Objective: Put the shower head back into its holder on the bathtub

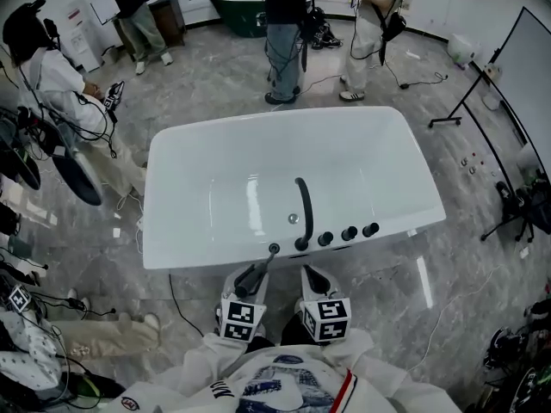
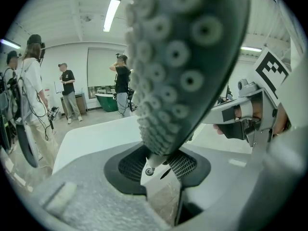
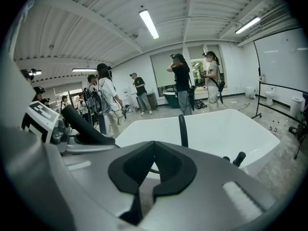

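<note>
A dark shower head (image 1: 250, 278) is clamped in my left gripper (image 1: 256, 273), just before the near rim of the white bathtub (image 1: 215, 256). Its nozzle face (image 2: 183, 66) fills the left gripper view, rising from between the pads. The small round holder (image 1: 274, 249) sits on that rim, a little ahead and to the right of the head's tip. My right gripper (image 1: 312, 275) hovers beside the left one, shut and empty, its pads (image 3: 126, 170) closed together. The black arched spout (image 1: 305, 209) and three black knobs (image 1: 348, 233) stand on the rim to the right of the holder.
Several people stand beyond the tub's far side (image 1: 288, 33), and one stands at its left (image 1: 60, 84). Cables and gear lie on the floor at the left (image 1: 34, 317). A black stand (image 1: 469, 101) and a screen are at the right. A dark green tub (image 1: 237, 7) sits far back.
</note>
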`<state>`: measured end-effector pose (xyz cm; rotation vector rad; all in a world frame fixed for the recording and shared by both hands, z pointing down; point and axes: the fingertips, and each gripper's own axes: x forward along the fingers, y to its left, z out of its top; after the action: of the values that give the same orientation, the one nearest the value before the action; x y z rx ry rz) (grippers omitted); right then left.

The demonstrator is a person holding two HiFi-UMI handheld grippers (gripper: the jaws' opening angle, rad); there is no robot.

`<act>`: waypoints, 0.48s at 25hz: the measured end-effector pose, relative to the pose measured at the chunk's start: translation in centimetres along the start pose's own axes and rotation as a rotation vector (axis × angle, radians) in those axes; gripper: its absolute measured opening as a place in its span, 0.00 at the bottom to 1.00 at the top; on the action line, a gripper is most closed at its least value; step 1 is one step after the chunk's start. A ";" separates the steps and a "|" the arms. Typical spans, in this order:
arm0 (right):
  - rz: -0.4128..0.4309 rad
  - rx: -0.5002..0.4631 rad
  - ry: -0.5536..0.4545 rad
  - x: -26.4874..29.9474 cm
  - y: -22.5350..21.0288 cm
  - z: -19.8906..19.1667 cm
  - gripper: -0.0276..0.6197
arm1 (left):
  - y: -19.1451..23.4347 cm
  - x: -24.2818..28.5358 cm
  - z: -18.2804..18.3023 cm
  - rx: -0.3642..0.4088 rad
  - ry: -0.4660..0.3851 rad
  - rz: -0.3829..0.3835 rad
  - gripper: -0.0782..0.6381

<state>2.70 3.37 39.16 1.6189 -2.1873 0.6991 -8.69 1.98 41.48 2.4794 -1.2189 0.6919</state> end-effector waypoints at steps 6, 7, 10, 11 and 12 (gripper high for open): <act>0.087 -0.017 0.026 1.0 -3.8 -0.2 0.05 | -2.2 2.4 0.3 -0.034 0.024 0.082 0.30; 0.099 -0.020 0.031 1.4 -3.8 -0.4 0.05 | -2.0 2.5 0.0 -0.042 0.029 0.094 0.30; 0.135 -0.028 0.055 2.9 -3.3 -0.4 0.05 | -0.6 2.8 -0.5 -0.063 0.048 0.128 0.30; 0.147 -0.031 0.062 3.3 -3.4 -0.3 0.05 | -0.3 3.0 -0.5 -0.070 0.054 0.138 0.30; 0.157 -0.033 0.067 3.5 -3.6 -0.2 0.05 | -0.2 3.3 -0.4 -0.076 0.058 0.149 0.30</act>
<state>5.10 -0.15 41.93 1.3978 -2.2830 0.7453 -6.95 0.10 43.57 2.3091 -1.3916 0.7344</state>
